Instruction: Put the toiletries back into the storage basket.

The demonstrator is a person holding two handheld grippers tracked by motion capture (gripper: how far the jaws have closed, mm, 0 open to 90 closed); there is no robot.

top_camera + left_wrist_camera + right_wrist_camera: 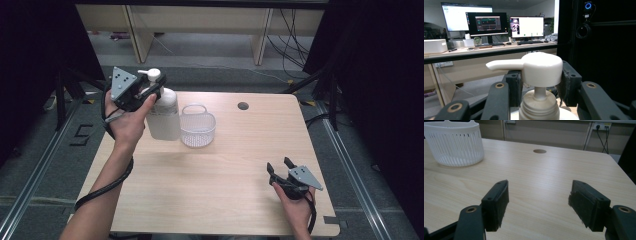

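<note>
- The pump bottle (163,111) stands upright at the tabletop's (220,175) 10 o'clock, just beside the white basket (198,125), probably bound for it
- The left gripper (150,90) has its jaws closed onto the pump head (541,68), gripping high so the bottle hangs plumb when lifted
- The right gripper (539,206) idles at 4 o'clock, jaws wide apart, holding nothing

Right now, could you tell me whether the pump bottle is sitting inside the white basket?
No, the pump bottle stands on the table just left of the white basket.
</note>
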